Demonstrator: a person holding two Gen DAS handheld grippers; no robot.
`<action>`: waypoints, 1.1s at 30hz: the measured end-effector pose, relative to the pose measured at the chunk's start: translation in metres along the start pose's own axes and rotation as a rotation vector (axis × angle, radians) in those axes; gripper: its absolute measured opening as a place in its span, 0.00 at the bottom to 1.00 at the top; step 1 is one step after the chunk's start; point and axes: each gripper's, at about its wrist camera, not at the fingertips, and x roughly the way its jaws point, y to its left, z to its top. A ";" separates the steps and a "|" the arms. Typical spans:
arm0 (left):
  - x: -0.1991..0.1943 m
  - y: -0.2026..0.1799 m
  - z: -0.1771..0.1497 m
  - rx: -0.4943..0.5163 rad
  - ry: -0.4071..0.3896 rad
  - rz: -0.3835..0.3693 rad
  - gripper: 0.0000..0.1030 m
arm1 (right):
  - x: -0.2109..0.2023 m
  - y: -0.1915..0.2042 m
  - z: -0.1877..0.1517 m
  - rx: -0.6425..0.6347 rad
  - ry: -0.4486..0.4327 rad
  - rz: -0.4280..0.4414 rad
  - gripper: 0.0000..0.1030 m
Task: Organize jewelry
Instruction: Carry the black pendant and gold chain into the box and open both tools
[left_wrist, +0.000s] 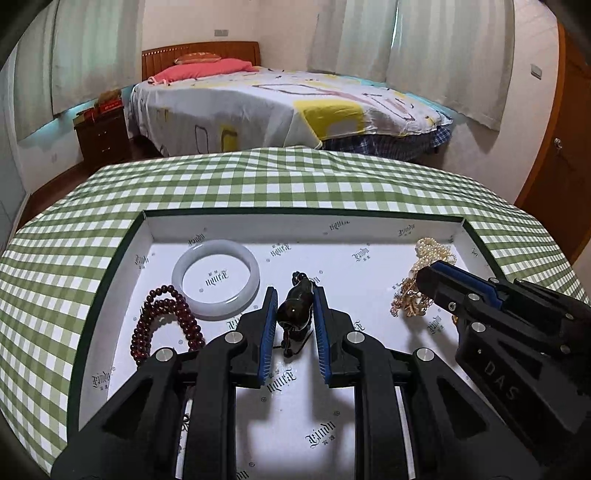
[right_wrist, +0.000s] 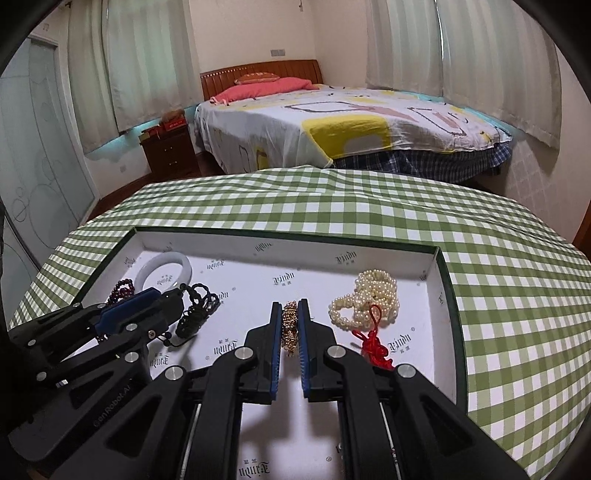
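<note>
A shallow box lid (left_wrist: 146, 236) with white printed lining lies on the checked table and holds the jewelry. My left gripper (left_wrist: 295, 302) is shut on a dark brown pendant (left_wrist: 295, 308) with a black cord. My right gripper (right_wrist: 290, 317) is shut on a gold bead bracelet (right_wrist: 290, 325); it also shows in the left wrist view (left_wrist: 410, 299). A white jade bangle (left_wrist: 216, 278) and a dark red bead string (left_wrist: 166, 321) lie at the left. A pearl strand (right_wrist: 369, 299) with a red knot tassel (right_wrist: 373, 343) lies at the right.
The green and white checked cloth (right_wrist: 498, 277) covers the table around the box lid (right_wrist: 448, 280). Behind the table stand a bed (left_wrist: 280, 103) and a dark wooden nightstand (left_wrist: 101, 136). Curtains hang along the walls.
</note>
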 end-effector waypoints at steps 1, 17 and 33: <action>0.002 0.000 0.000 -0.002 0.010 -0.003 0.19 | 0.000 0.001 0.000 -0.003 0.004 -0.002 0.09; 0.009 -0.004 -0.001 0.000 0.053 0.003 0.19 | 0.004 -0.001 0.002 0.003 0.038 -0.012 0.09; 0.002 0.001 0.000 -0.009 0.041 0.020 0.43 | 0.001 -0.004 0.000 0.019 0.029 -0.024 0.34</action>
